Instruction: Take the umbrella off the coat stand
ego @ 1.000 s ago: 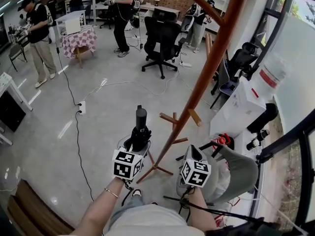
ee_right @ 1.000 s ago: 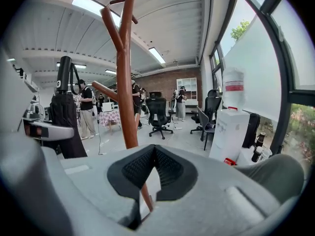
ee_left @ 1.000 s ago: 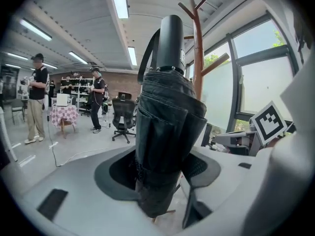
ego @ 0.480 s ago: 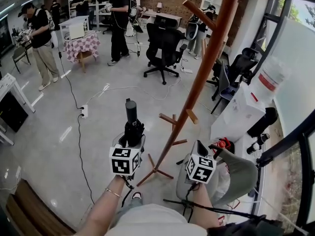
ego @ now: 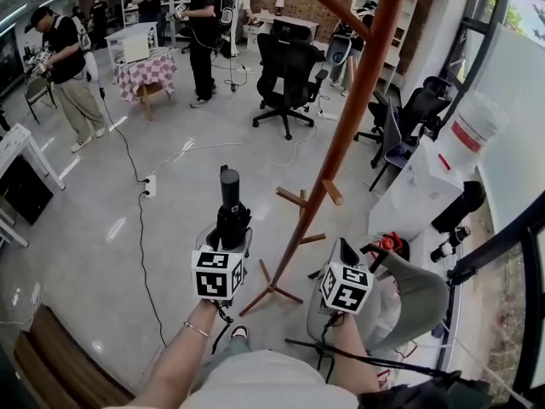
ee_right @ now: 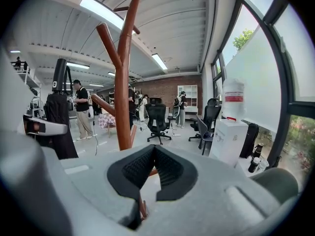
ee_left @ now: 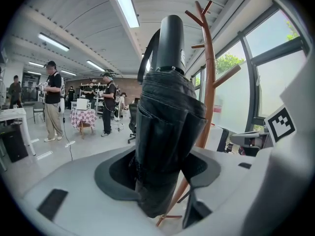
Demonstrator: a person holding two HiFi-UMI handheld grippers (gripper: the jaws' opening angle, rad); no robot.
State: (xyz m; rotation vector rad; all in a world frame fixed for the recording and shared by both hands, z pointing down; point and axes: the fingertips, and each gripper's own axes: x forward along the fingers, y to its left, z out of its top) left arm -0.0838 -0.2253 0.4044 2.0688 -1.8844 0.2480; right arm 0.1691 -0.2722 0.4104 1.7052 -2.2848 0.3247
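The folded black fabric umbrella stands upright at lower centre of the head view, clamped between the wide-set fingers of the left gripper, left of the brown wooden coat stand and apart from its pegs, while the right gripper is closed and empty.

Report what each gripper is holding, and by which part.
The left gripper clamps the folded black umbrella around its bundled canopy, near the lower end. The right gripper holds nothing; its fingers are closed together.
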